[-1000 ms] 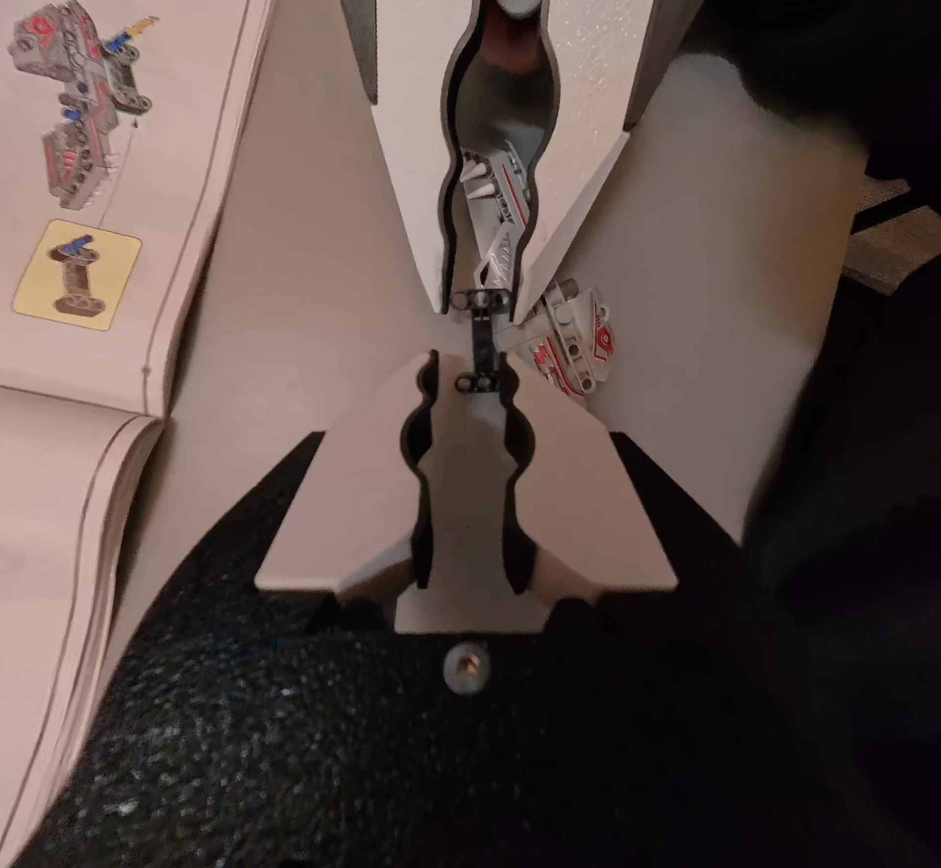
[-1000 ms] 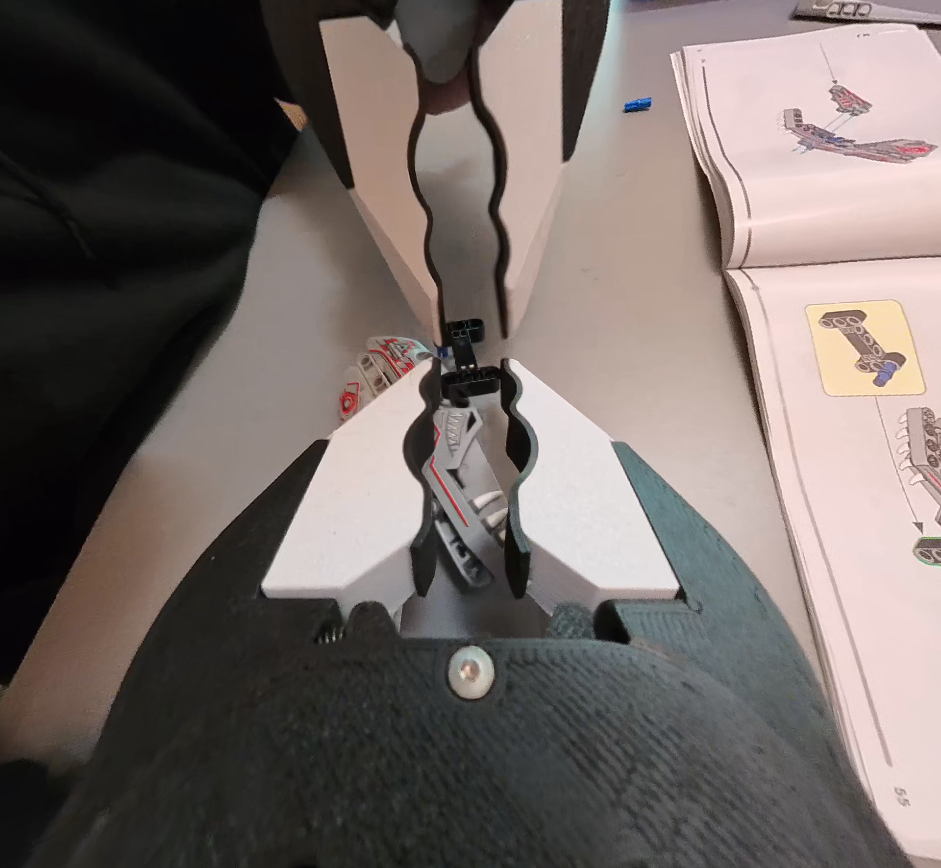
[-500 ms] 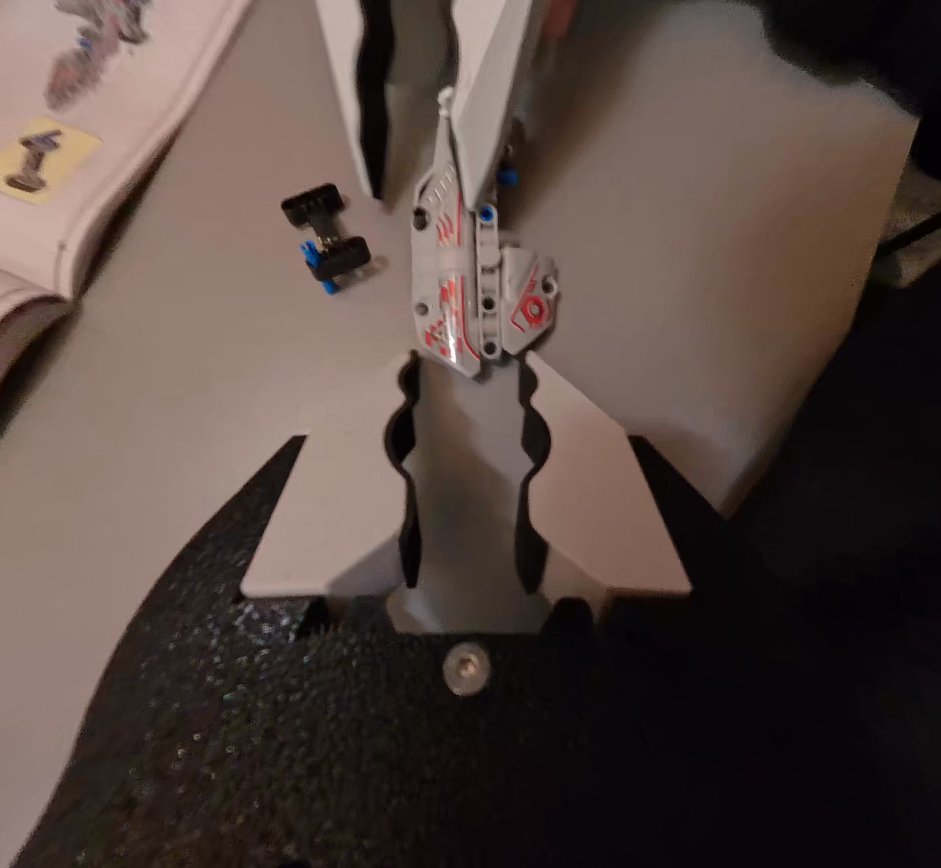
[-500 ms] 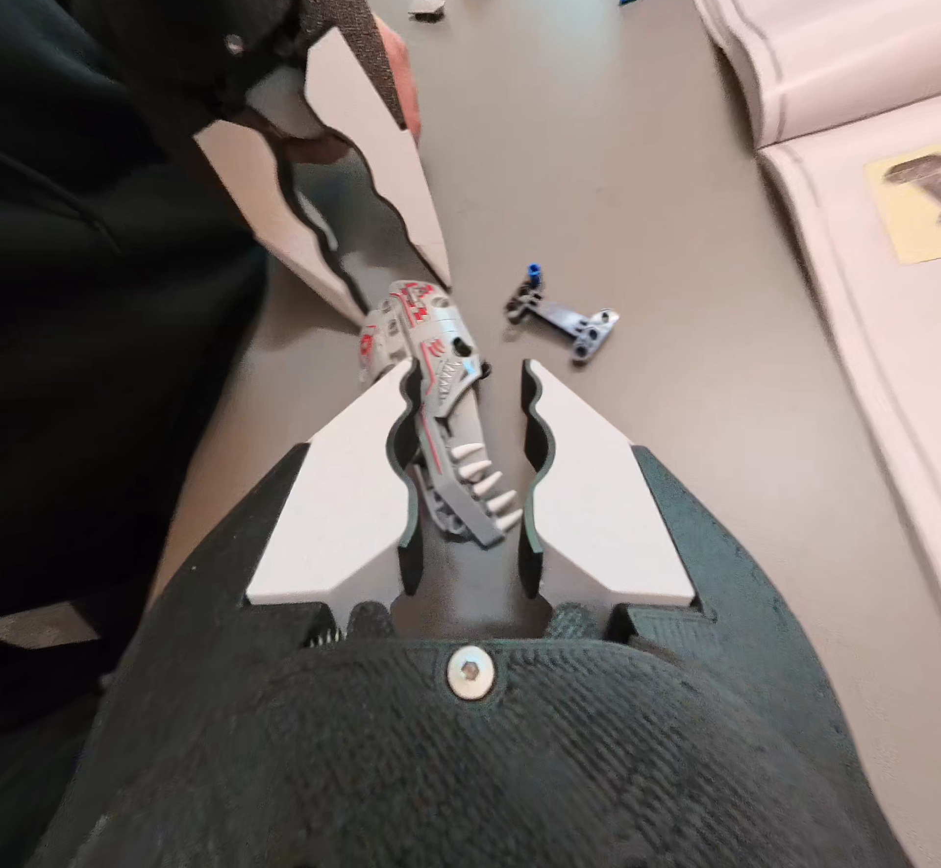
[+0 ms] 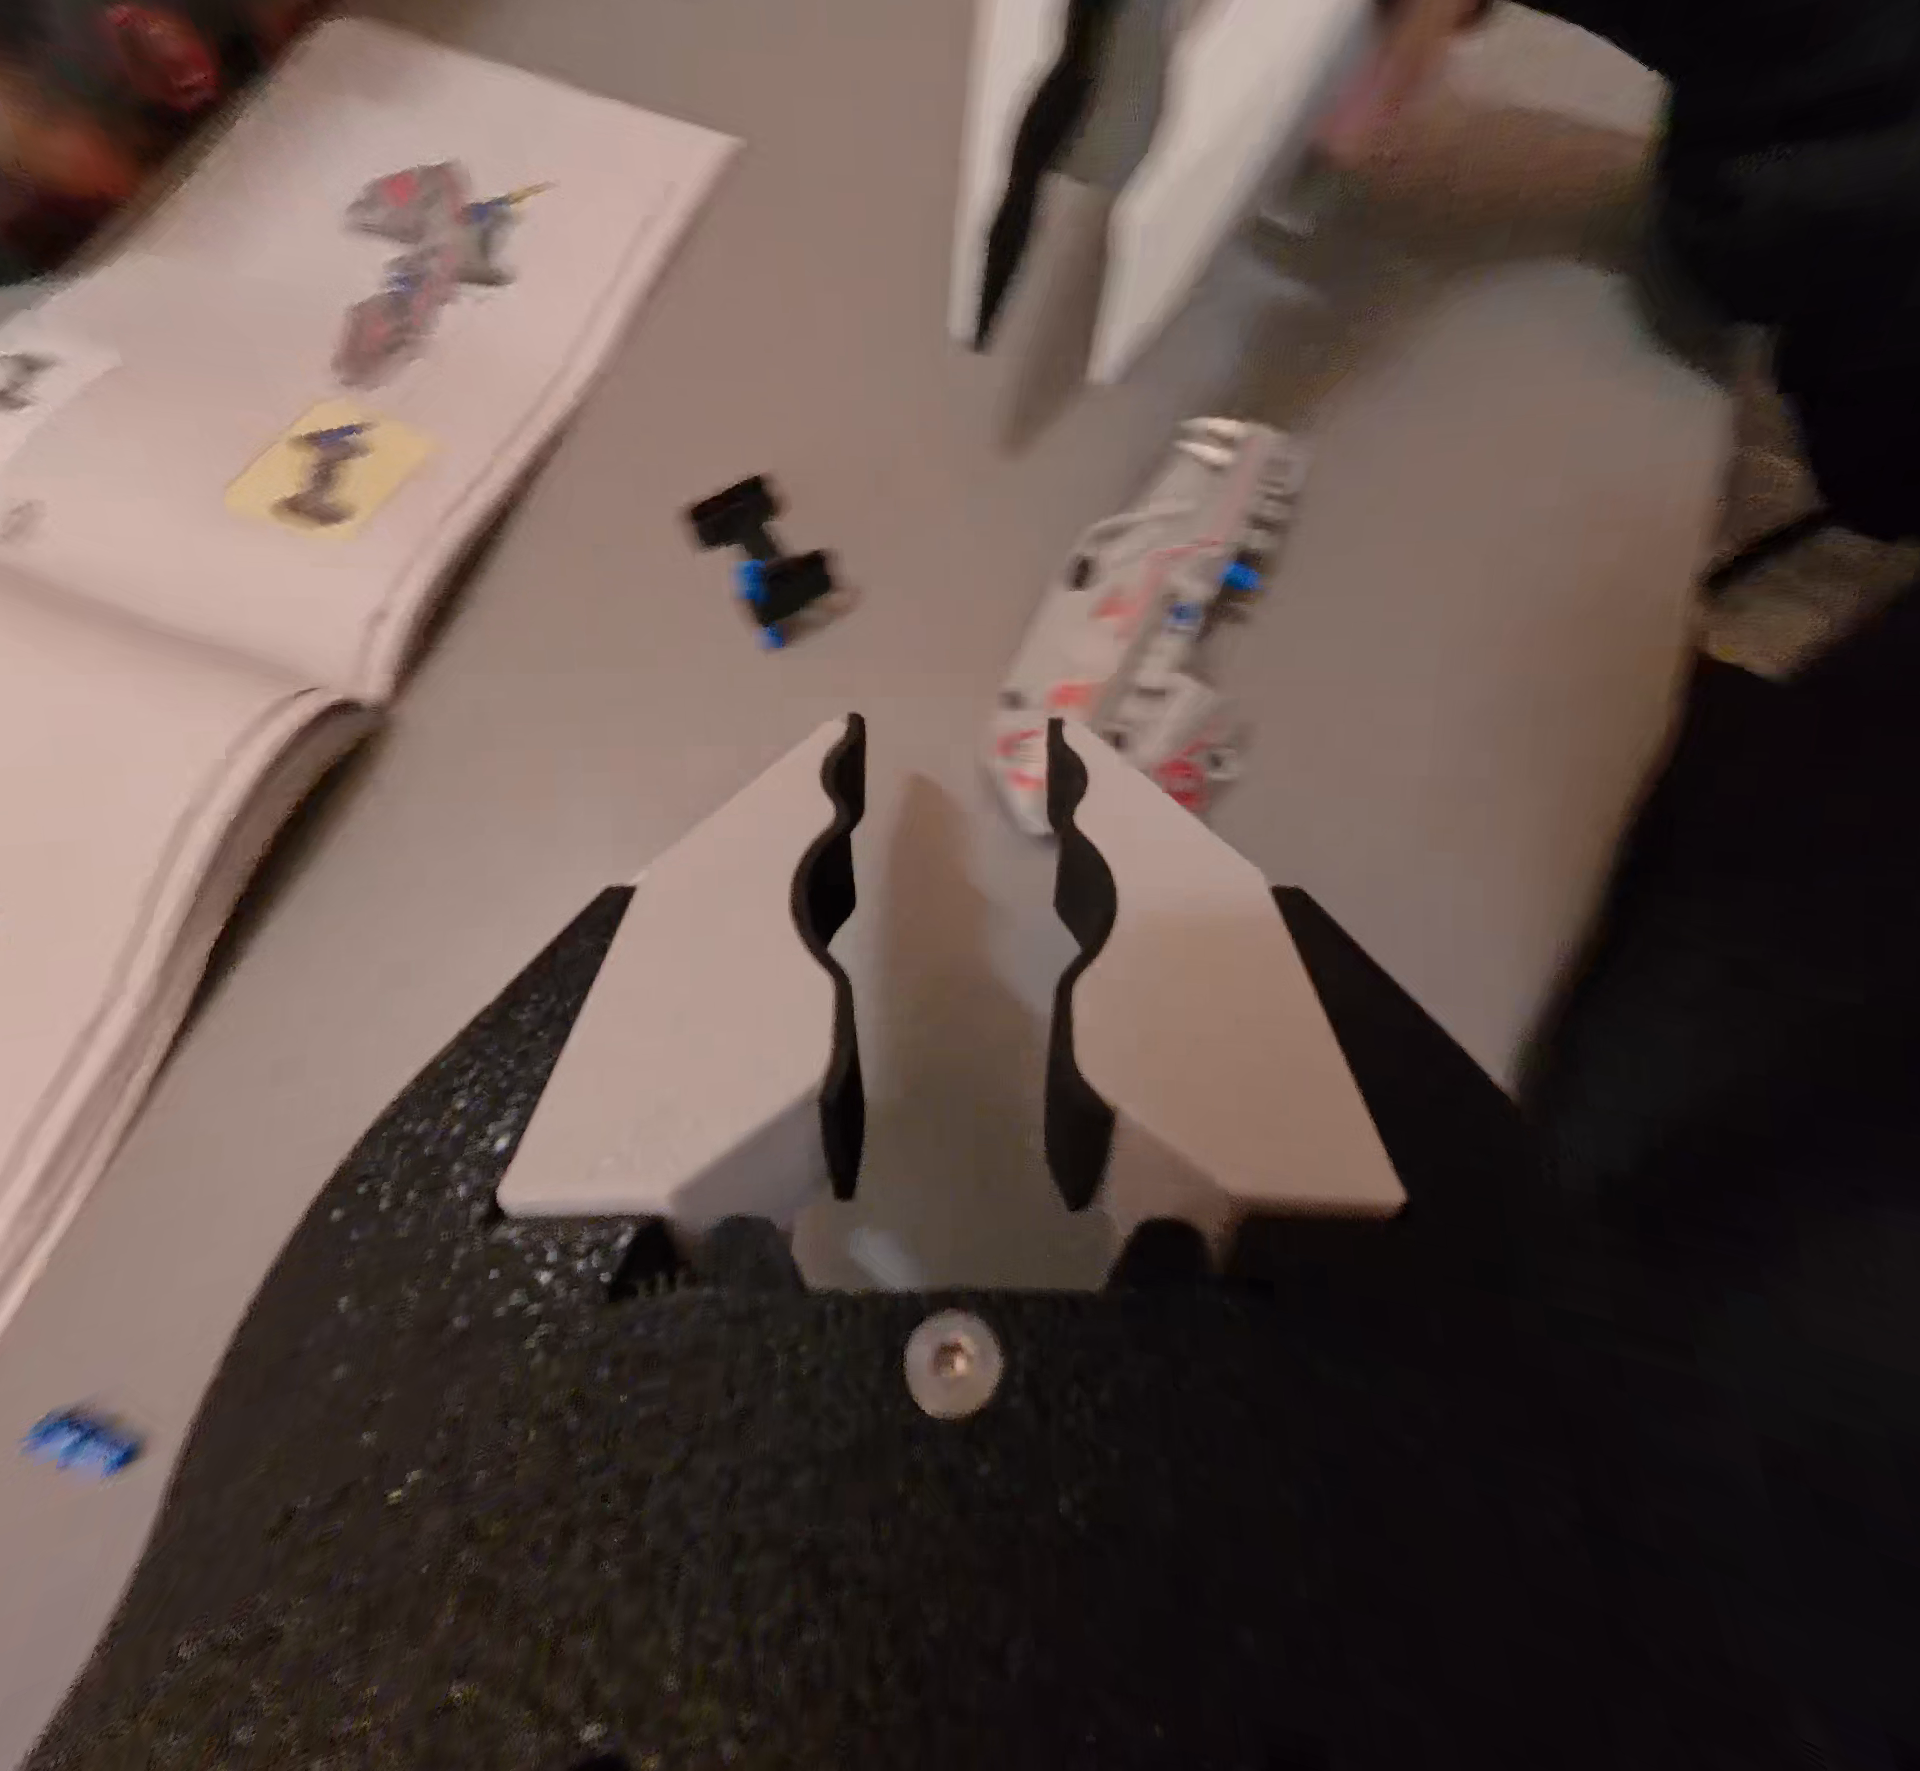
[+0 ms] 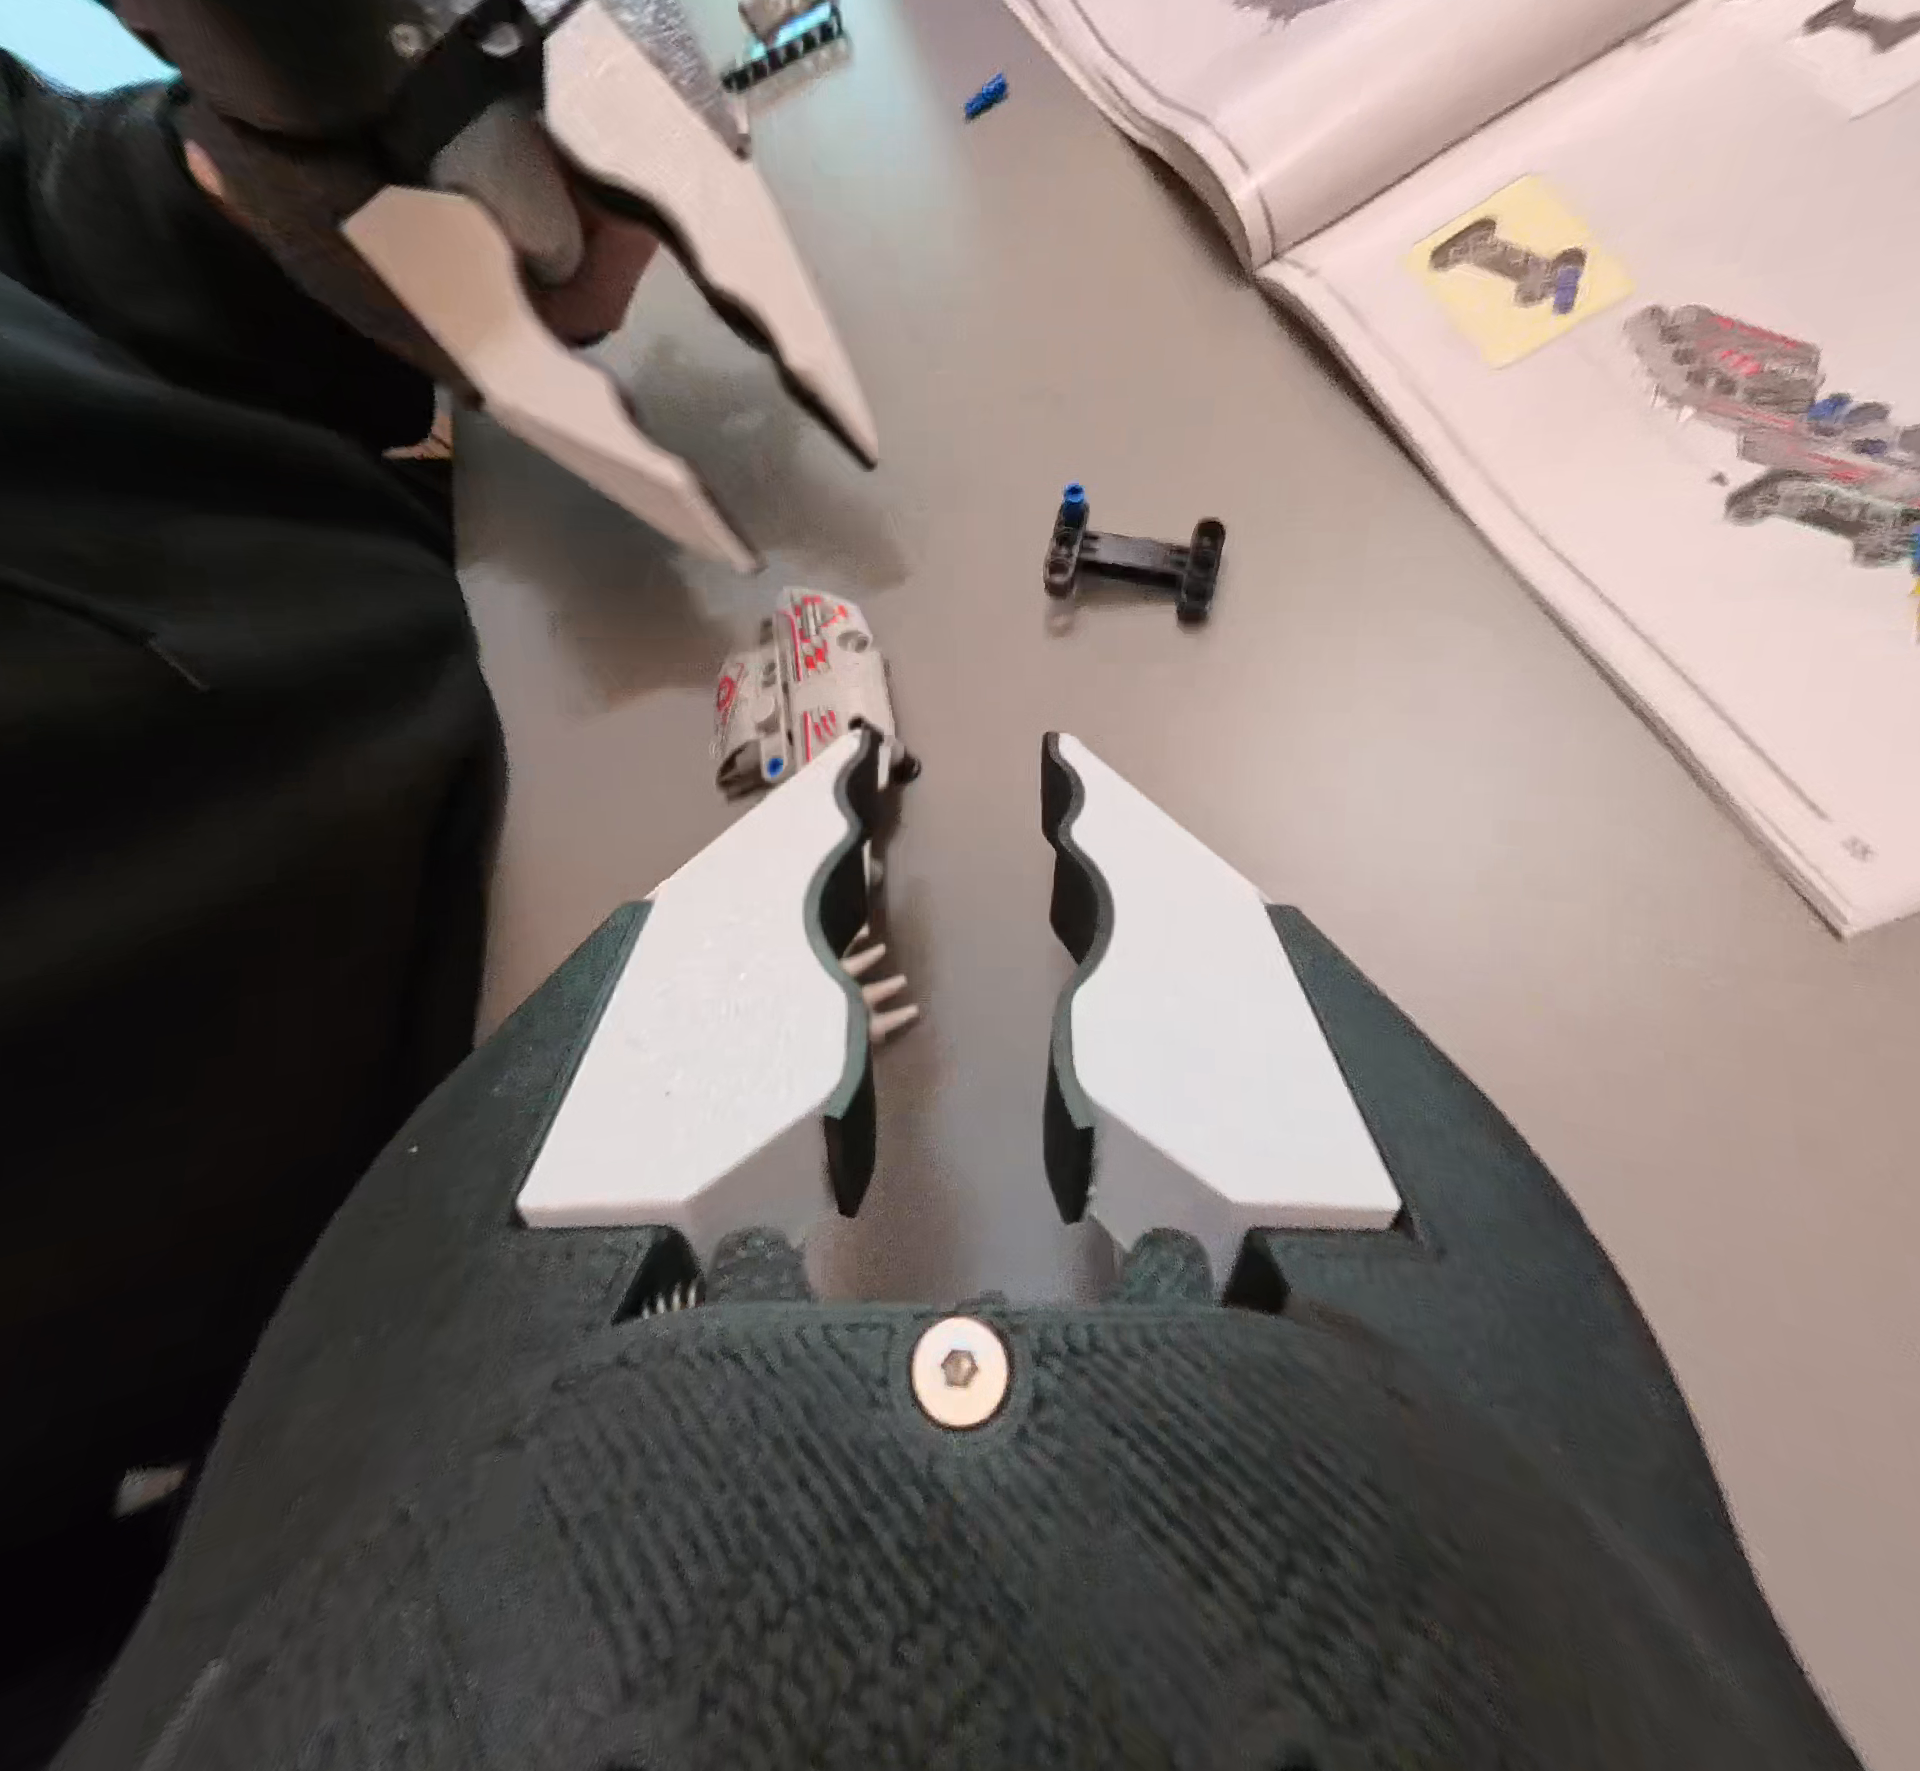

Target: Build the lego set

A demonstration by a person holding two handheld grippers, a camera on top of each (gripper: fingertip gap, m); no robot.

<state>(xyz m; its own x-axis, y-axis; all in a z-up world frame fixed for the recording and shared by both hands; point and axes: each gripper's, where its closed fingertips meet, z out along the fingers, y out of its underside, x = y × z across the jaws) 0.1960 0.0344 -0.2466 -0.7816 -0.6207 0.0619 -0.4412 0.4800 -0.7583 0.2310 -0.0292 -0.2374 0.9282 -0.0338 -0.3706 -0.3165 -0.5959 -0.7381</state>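
Lying flat on the grey table: a grey Lego assembly with red markings, blue pins and a row of pale teeth along its near end, partly hidden behind the right gripper's left finger in the right wrist view; blurred in the left wrist view, close to the table's edge beside the dark clothing. Near it, toward the booklet side, but apart from it: a small black H-shaped Technic piece with a blue pin at one end, seen also in the left wrist view. Right gripper spread wide, nothing between the fingers, left fingertip just over the assembly's toothed end, contact not clear. Left gripper likewise spread and empty, tips just short of the assembly; seen from the right wrist view raised and tilted, points hanging just beyond the assembly's far end. Open instruction booklet along the far side, well apart from both parts. A loose blue pin and a small dark build farther off, toward the far end of the table.
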